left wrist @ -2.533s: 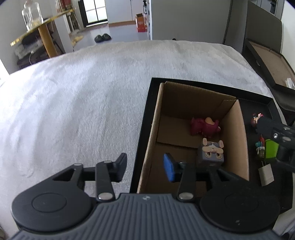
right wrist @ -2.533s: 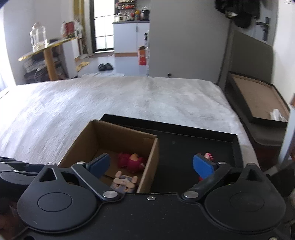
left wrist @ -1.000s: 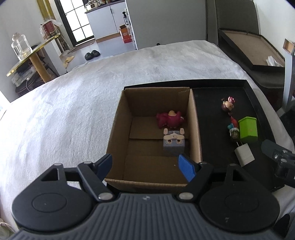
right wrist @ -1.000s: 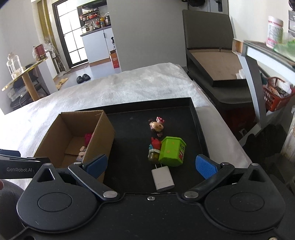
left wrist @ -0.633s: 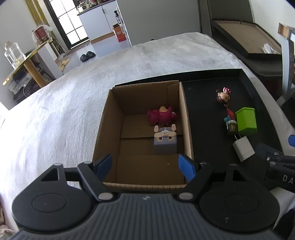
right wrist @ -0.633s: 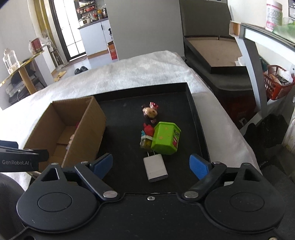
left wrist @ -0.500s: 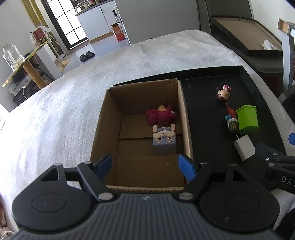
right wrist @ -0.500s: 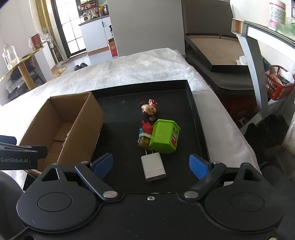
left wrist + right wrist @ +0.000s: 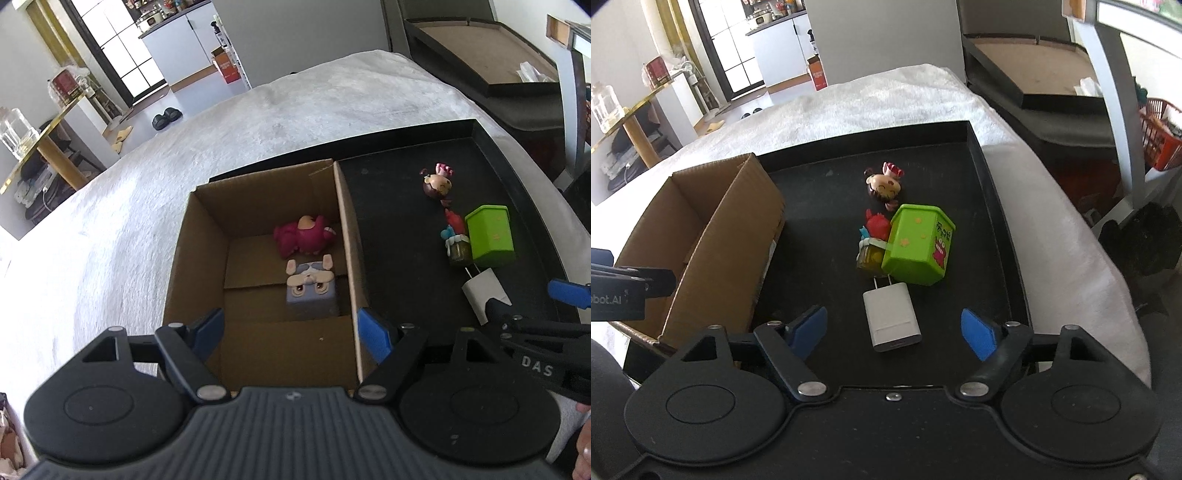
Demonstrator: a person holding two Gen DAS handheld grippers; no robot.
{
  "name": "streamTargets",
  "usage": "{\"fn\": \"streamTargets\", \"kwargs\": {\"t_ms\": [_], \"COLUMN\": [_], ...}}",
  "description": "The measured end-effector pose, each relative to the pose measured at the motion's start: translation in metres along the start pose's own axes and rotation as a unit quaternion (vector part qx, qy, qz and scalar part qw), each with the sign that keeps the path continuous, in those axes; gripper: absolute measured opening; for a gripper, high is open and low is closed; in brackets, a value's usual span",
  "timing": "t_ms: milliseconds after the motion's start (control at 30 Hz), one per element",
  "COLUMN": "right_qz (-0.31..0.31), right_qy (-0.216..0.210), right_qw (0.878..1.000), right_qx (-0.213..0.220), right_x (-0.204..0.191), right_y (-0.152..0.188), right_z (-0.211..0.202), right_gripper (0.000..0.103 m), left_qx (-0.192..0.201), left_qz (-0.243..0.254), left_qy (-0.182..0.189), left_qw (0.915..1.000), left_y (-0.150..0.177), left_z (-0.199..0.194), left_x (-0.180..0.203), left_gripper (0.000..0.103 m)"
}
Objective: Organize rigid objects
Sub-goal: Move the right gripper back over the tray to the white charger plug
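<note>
Charger [image 9: 892,317], a white plug-in block lying flat with its prongs toward the other toys, sits near the front edge of the black tray [image 9: 1001,236], between the blue pads of the right hand-held gripper [image 9: 893,329]. Those jaws have just been closing, yet both pads stand clear of the block, so nothing is gripped; the approach looks lined up to take it across its narrow sides. Just behind it the green box [image 9: 918,245] leans against a small jar figure with a red top [image 9: 873,240], and a round-headed doll [image 9: 884,186] lies further toward the tray's back edge.

At the tray's left side stands the open cardboard box [image 9: 258,266], probably the collecting place, since a pink plush-like toy [image 9: 304,236] and a dog-faced cube [image 9: 312,288] already lie in its right half. The left hand-held gripper [image 9: 291,332] hangs over the box's near edge with jaws wide and empty, seemingly waiting or steadying. Tray and box rest on a white bed [image 9: 110,240].
</note>
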State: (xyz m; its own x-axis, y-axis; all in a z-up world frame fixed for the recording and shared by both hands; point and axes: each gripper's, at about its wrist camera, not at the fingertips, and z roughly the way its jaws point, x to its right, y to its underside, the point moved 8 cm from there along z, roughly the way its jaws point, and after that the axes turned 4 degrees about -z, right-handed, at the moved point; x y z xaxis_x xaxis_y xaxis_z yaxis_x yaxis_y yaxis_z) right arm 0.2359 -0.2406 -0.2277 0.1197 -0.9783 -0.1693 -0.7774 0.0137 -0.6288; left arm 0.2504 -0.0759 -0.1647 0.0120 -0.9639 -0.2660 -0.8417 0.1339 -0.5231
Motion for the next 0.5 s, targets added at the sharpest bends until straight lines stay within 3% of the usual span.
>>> {"fn": "streamTargets", "kwargs": {"t_ms": [500], "right_qz": [-0.001], "right_qy": [-0.014], "right_qw": [1.000], "right_qx": [-0.014], "right_x": [0.008], "right_y": [0.014], "right_z": [0.023], "right_gripper": [0.063], "left_qx": [-0.013], "left_qz": [0.035], "left_qy": [-0.015], "left_qw": [0.9992], "left_y": [0.007], "left_z": [0.022], "left_x": [0.031], "left_gripper": [0.078]}}
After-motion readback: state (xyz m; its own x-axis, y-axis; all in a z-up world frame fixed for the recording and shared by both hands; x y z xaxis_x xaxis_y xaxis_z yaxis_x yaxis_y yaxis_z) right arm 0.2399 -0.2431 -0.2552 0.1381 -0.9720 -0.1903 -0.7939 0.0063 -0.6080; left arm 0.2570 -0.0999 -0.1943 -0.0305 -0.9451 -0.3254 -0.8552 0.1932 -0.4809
